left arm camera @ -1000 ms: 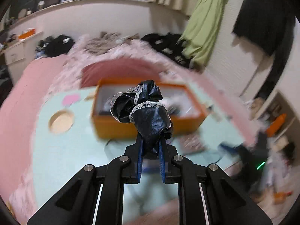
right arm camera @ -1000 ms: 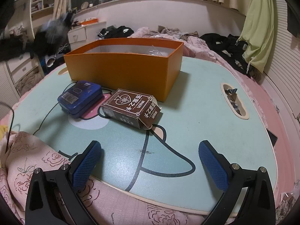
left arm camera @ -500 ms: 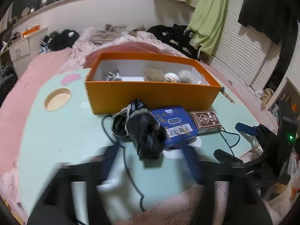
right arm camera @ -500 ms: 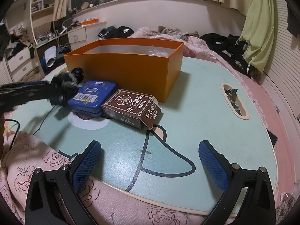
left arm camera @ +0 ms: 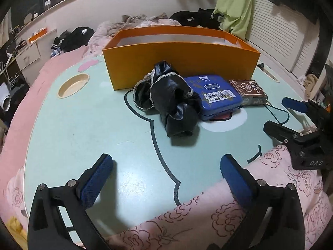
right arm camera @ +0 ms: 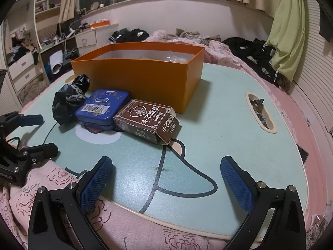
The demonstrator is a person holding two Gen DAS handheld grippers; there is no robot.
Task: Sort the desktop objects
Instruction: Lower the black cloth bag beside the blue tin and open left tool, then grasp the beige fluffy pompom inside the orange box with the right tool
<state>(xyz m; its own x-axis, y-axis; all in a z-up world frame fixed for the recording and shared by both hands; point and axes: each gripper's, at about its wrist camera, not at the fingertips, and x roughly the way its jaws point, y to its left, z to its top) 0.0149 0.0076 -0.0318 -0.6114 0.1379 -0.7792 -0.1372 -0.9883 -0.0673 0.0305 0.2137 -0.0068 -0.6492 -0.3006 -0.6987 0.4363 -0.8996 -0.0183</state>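
We're taking the tall orange cardboard box [left arm camera: 181, 62] as the landmark, sitting on the mint-green table [left arm camera: 83, 129].

Left of the box's front: round wooden cup recess [left arm camera: 73, 82], nothing in it.

Just in front of the box wall: crumpled black glossy fabric bundle with lace trim [left arm camera: 170, 100], lying loose on the table, its right side touching the blue flat tin with a barcode label [left arm camera: 216, 95]. Right of the tin, also near the box front, the brown card carton with white print [right arm camera: 145, 120], end flap open.

Left gripper [left arm camera: 166, 177] is sitting well short of the bundle, jaws having just been opening to full width, nothing between them. Right gripper [right arm camera: 166, 179] is also spread wide and holding nothing.

We're judging the bundle light, soft and slippery: it'll deform and could slide out, so pinch a thick fold mid-bundle, not the lace edge. Tin is stiff and smooth; grip across the short sides. Carton is light but crushable; grip the body, away from the flap.
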